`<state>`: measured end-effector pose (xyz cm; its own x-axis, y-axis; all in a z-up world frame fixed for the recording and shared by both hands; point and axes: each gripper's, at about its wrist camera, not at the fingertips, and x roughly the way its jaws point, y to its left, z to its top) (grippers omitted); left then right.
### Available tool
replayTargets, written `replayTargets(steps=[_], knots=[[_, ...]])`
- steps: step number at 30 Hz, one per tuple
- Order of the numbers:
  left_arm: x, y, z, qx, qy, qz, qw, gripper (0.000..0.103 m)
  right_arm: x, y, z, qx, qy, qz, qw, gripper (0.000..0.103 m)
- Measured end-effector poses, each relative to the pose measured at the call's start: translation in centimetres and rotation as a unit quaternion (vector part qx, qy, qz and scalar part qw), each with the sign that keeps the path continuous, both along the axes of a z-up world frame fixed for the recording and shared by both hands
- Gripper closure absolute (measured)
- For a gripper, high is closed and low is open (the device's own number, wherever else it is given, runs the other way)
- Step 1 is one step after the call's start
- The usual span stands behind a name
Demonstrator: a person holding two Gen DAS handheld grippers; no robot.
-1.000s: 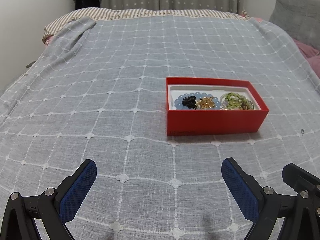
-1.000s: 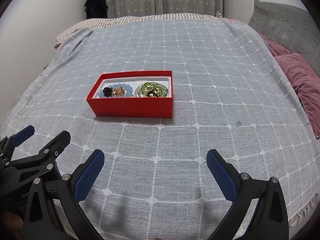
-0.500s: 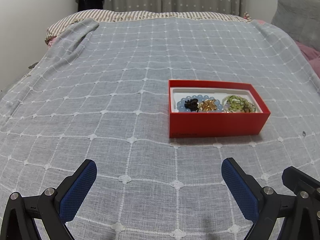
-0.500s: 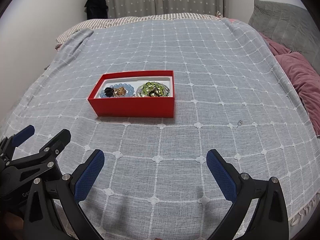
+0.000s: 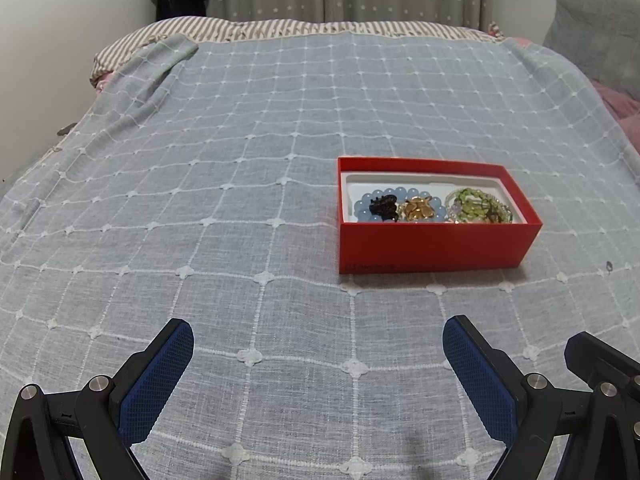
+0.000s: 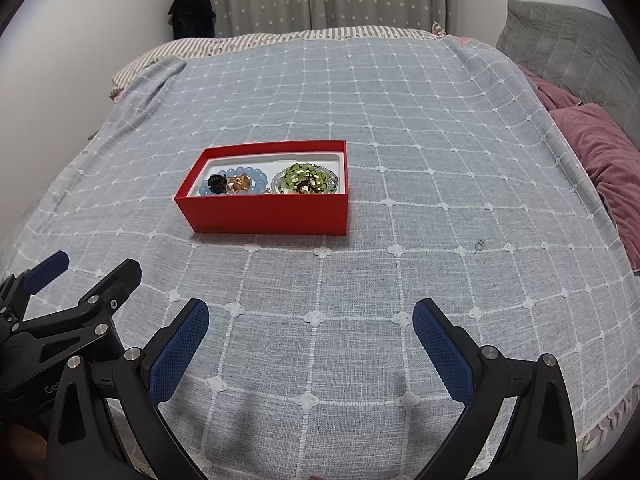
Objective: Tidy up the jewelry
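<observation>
Across the bedspread only one tiny ring lies outside the red box of beads, so I judge sorting nearly done, my left gripper and right gripper both spread wide, holding nothing.

Ahead of both tongs, woven grey bedspread with raised white stitching, matt. Beyond, matt red box, probably cardboard, around glossy blue beads and shiny gold trinket. Textured blue pads, likely rubber, on black plastic.
</observation>
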<state>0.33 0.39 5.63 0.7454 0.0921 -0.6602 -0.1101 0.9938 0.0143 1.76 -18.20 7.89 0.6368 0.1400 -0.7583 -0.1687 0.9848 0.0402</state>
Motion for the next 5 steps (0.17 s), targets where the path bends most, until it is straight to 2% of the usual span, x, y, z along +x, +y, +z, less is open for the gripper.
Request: replayTargets(steps=[5], knots=[[0.06,0.04,-0.02,0.002,0.001,0.001,1.0,0.001,0.02,0.0,-0.03,0.0,0.0,-0.001,1.0,0.0]])
